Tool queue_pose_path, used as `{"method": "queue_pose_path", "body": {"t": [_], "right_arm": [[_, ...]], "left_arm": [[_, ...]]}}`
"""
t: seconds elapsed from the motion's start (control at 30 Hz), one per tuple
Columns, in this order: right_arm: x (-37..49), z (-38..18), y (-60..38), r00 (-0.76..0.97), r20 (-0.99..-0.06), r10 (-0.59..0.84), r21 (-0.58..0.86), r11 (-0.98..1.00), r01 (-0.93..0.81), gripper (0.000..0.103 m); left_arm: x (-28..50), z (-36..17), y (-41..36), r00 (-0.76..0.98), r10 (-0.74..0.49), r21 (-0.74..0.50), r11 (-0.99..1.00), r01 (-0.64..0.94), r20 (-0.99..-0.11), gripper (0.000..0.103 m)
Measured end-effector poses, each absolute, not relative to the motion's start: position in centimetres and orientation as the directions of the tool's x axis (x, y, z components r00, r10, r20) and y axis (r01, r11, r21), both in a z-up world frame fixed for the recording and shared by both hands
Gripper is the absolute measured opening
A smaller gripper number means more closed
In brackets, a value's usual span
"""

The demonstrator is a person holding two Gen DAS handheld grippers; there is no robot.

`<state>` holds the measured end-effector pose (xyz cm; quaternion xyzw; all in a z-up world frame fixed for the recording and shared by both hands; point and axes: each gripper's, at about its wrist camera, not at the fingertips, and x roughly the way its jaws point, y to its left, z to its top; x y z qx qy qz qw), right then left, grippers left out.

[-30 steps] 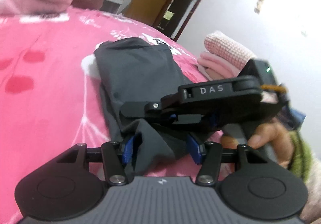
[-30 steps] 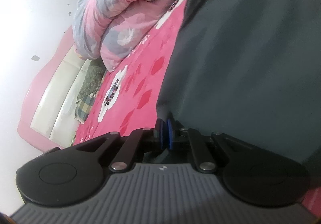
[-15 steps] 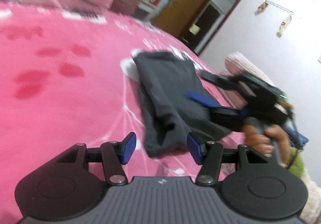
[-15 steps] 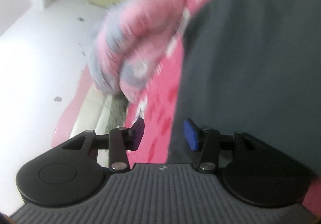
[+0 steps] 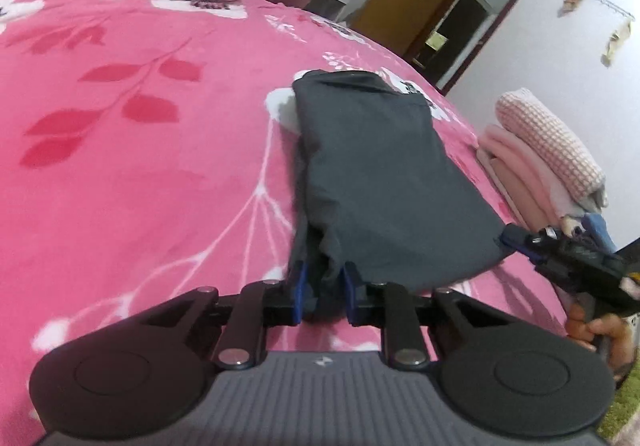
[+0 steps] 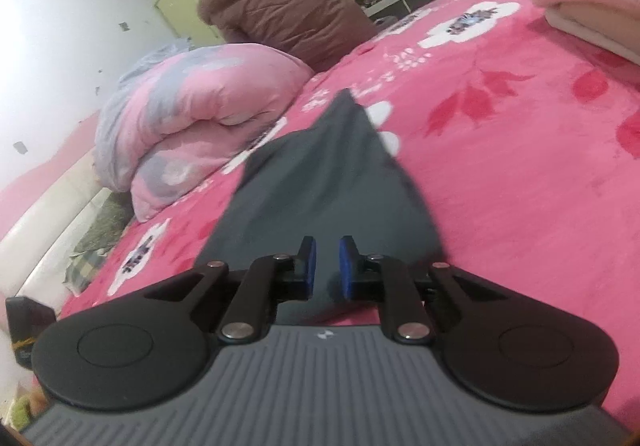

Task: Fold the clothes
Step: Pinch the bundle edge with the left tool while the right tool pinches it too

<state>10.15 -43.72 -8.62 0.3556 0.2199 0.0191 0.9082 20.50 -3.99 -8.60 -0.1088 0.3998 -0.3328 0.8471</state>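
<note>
- Fingers of the left gripper [image 5: 322, 292], blue-padded and drawn close, pinch a bunched near corner of the dark grey, soft cloth garment [image 5: 380, 174]; the fabric rises in a small ridge between the pads, so the hold looks firm enough to lift that corner.
- Blue-padded fingers of the right gripper [image 6: 325, 266] stand a little apart over the garment's other near edge. Grey cloth shows in the gap, but whether the pads bite it I cannot tell from the right wrist view; in the left wrist view that gripper's tips meet the cloth's near right corner, too blurred to settle it.
- Lying as a long narrow strip on the pink floral plush bed cover [image 5: 140, 166], the grey garment runs from the grippers toward the far side; its layered left edge suggests it is already doubled lengthwise.
- Both grippers sit at the near end, one at each corner. That fits taking the end to carry it over toward the far end, and equally fits setting an end down and smoothing it.
- A stack of folded pink clothes [image 5: 544, 150] sits at the right on the bed, well apart, likely the pile for finished pieces.
- A rolled pink and grey quilt [image 6: 192, 118] lies far left, clear of the work.
</note>
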Motion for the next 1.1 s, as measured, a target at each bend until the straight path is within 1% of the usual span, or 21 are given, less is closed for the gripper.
{"method": "queue_pose_path", "body": {"t": [0.03,0.1,0.13,0.17,0.2,0.23,0.27,0.33,0.4,0.43,0.5,0.57,0.63,0.67,0.7,0.77,0.83,0.93,1.0,1.07,1.1], "right_arm": [[10.2,-9.1,-44.3,0.901,-0.395,0.178,0.651,0.746,0.138,0.011],[10.2,-10.1,-45.4,0.898,-0.413,0.152,0.645,0.745,0.171,0.0],[10.2,-10.6,-46.0,0.896,-0.423,0.138,0.641,0.744,0.188,0.0],[9.7,-11.0,-46.9,0.907,-0.396,0.143,0.691,0.697,0.191,0.0],[9.0,-10.8,-47.2,0.915,-0.39,0.107,0.691,0.69,0.214,0.001],[8.3,-10.5,-47.4,0.92,-0.386,0.066,0.687,0.687,0.239,0.005],[7.6,-10.2,-47.7,0.92,-0.388,0.047,0.681,0.687,0.252,0.005],[6.7,-10.1,-48.2,0.919,-0.386,0.076,0.712,0.659,0.244,0.007],[6.3,-10.2,-48.6,0.909,-0.403,0.106,0.734,0.63,0.252,0.019],[6.2,-10.2,-48.7,0.9,-0.42,0.118,0.74,0.619,0.264,0.028],[6.2,-10.3,-48.9,0.885,-0.44,0.15,0.753,0.598,0.273,0.031],[6.8,-10.2,-48.8,0.875,-0.448,0.186,0.756,0.601,0.259,0.041],[7.4,-10.1,-48.6,0.862,-0.462,0.209,0.747,0.616,0.251,0.042],[7.8,-10.1,-48.6,0.859,-0.462,0.223,0.752,0.612,0.246,0.043],[8.3,-10.2,-48.6,0.856,-0.46,0.237,0.758,0.606,0.24,0.043],[9.2,-10.3,-48.7,0.85,-0.456,0.264,0.77,0.595,0.229,0.043],[10.1,-10.7,-48.8,0.847,-0.446,0.29,0.788,0.576,0.218,0.043],[11.2,-10.8,-48.8,0.843,-0.435,0.317,0.797,0.572,0.196,0.039],[11.7,-10.8,-48.6,0.838,-0.437,0.326,0.791,0.582,0.187,0.036],[12.1,-10.9,-48.4,0.834,-0.445,0.325,0.781,0.597,0.183,0.022],[12.2,-11.0,-48.3,0.832,-0.45,0.325,0.775,0.605,0.183,0.018]], "left_arm": [[20.4,-8.7,-4.0,0.466,-0.649,-0.445,0.756,0.48,-0.601,0.021],[20.2,-8.9,-4.0,0.484,-0.649,-0.439,0.758,0.483,-0.587,0.023],[20.1,-9.0,-4.0,0.492,-0.649,-0.44,0.758,0.482,-0.58,0.024],[20.0,-9.0,-3.7,0.498,-0.651,-0.449,0.757,0.474,-0.572,0.026],[19.8,-9.0,-3.4,0.503,-0.653,-0.463,0.757,0.462,-0.566,0.03],[19.7,-9.0,-3.0,0.508,-0.654,-0.476,0.756,0.449,-0.56,0.033],[19.5,-8.9,-2.7,0.512,-0.654,-0.487,0.756,0.437,-0.556,0.034],[19.2,-8.5,-2.1,0.516,-0.649,-0.5,0.76,0.415,-0.558,0.034],[18.7,-8.1,-1.6,0.516,-0.644,-0.515,0.763,0.39,-0.564,0.036],[18.5,-8.0,-1.3,0.507,-0.65,-0.533,0.757,0.377,-0.566,0.037],[17.9,-8.3,-0.7,0.481,-0.681,-0.587,0.727,0.355,-0.552,0.045],[17.7,-8.8,-0.6,0.473,-0.689,-0.607,0.718,0.34,-0.549,0.046],[18.3,-9.2,-0.8,0.469,-0.706,-0.639,0.697,0.327,-0.531,0.049],[18.6,-9.4,-0.9,0.466,-0.715,-0.654,0.686,0.32,-0.521,0.058],[18.9,-9.6,-1.0,0.464,-0.723,-0.669,0.674,0.314,-0.511,0.064],[19.7,-9.8,-1.4,0.462,-0.732,-0.687,0.661,0.303,-0.501,0.065],[20.2,-9.9,-1.9,0.47,-0.729,-0.69,0.662,0.295,-0.498,0.062],[20.6,-10.0,-3.0,0.485,-0.715,-0.678,0.675,0.292,-0.503,0.053],[20.6,-10.2,-3.6,0.497,-0.708,-0.673,0.681,0.289,-0.502,0.042],[20.7,-10.5,-3.9,0.504,-0.703,-0.674,0.683,0.281,-0.502,0.033],[20.7,-10.6,-4.1,0.505,-0.702,-0.676,0.683,0.276,-0.503,0.028]]}}
